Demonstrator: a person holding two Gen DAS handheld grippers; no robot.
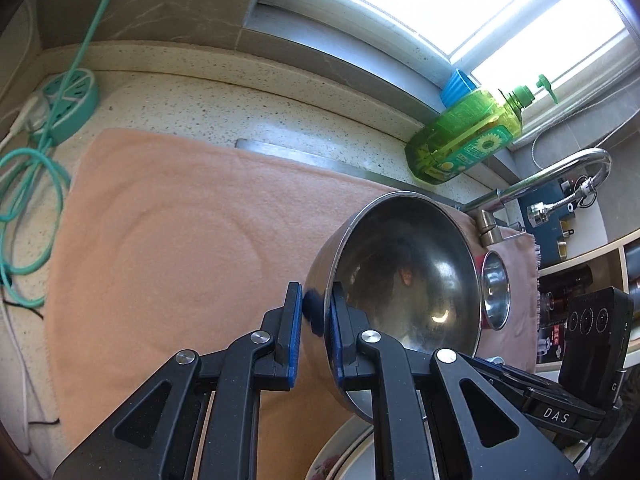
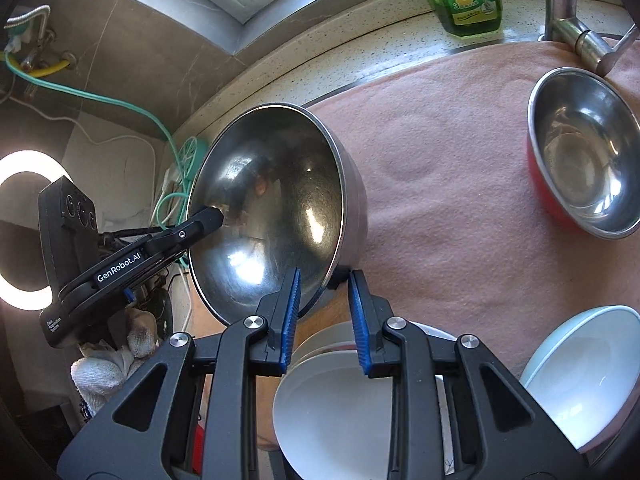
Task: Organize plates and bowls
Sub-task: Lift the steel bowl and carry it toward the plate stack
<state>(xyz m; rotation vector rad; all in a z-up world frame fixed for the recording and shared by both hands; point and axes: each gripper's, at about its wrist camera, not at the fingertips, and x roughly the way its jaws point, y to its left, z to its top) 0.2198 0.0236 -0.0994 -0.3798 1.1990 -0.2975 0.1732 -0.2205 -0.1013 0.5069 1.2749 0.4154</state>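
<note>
A large steel bowl (image 1: 404, 276) is held tilted above the peach towel (image 1: 180, 232). My left gripper (image 1: 314, 312) is shut on its rim, one pad inside and one outside. In the right wrist view the same bowl (image 2: 272, 208) is tilted, and my right gripper (image 2: 323, 280) straddles its near rim with a gap at the outer pad, so it looks open. A red-sided steel bowl (image 2: 580, 172) sits on the towel at right. A white bowl (image 2: 332, 404) on stacked plates lies under my right gripper. A pale blue bowl (image 2: 588, 372) sits at lower right.
A green dish-soap bottle (image 1: 464, 136) and a faucet (image 1: 560, 172) stand at the counter's back. A teal power strip (image 1: 68, 108) with coiled cable lies at left. A small steel bowl (image 1: 496, 296) sits behind the big one. A ring light (image 2: 24, 228) glows far left.
</note>
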